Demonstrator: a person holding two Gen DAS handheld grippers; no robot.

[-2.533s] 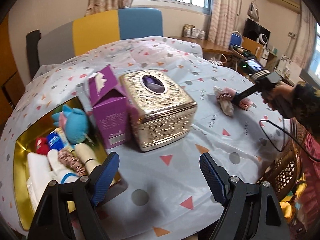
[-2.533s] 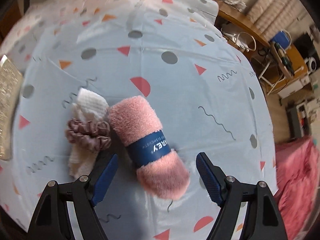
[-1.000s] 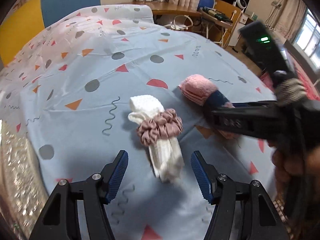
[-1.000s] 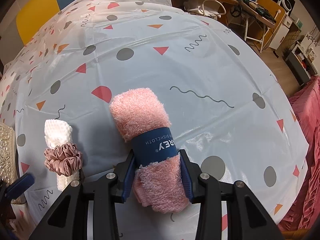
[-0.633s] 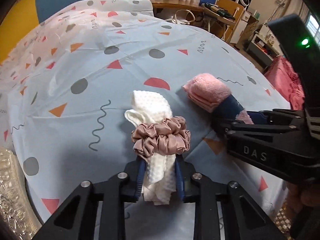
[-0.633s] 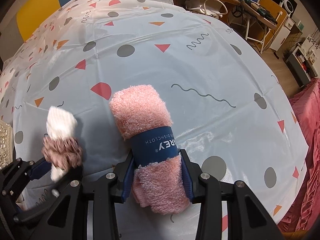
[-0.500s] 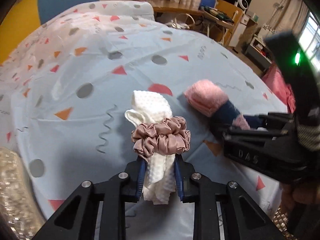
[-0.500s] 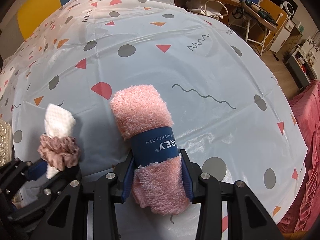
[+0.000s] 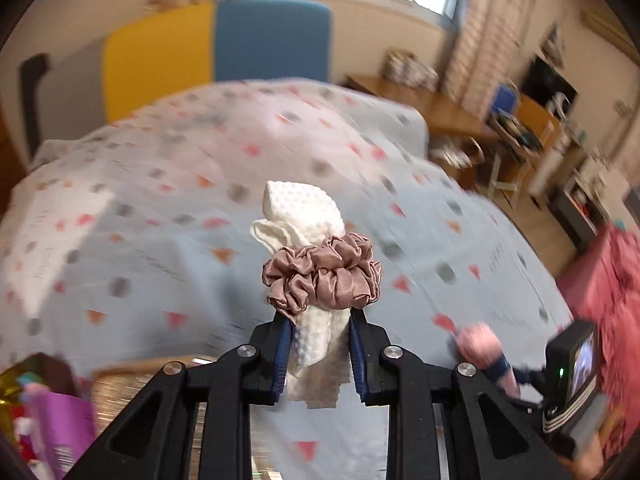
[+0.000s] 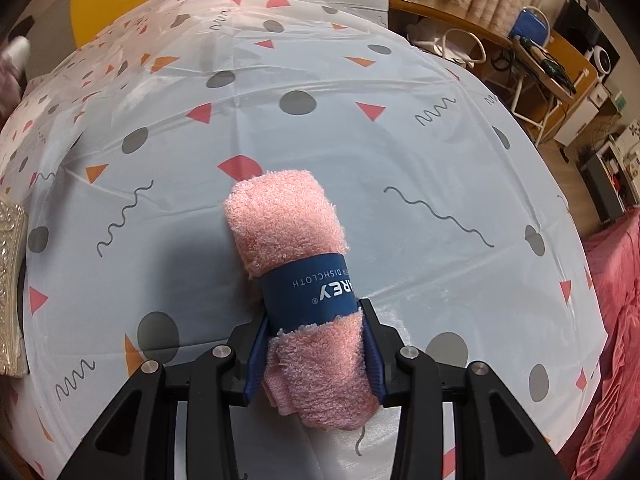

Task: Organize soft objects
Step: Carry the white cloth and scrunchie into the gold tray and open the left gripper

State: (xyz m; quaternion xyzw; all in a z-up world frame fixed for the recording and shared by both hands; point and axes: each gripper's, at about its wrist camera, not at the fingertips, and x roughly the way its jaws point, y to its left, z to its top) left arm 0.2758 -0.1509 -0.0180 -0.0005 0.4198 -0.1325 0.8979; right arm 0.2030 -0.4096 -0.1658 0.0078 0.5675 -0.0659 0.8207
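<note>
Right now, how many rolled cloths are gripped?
2. White cloth, banded by the scrunchie, in the left gripper; pink towel in the right gripper.

The left gripper (image 9: 319,354) is clamped on the lower end of a white cloth (image 9: 308,236), its blue-padded fingers (image 9: 281,354) pressing in from both sides just below the scrunchie (image 9: 322,274) that rings the cloth. It is raised clear of the counter (image 9: 160,240), holding the cloth upright. The right gripper (image 10: 316,354) is closed on the near end of a pink dishcloth roll (image 10: 296,264), fingers pinching the sides just behind the blue band (image 10: 308,290). From the left wrist view, the right gripper sits low at the right edge, blurred.
</note>
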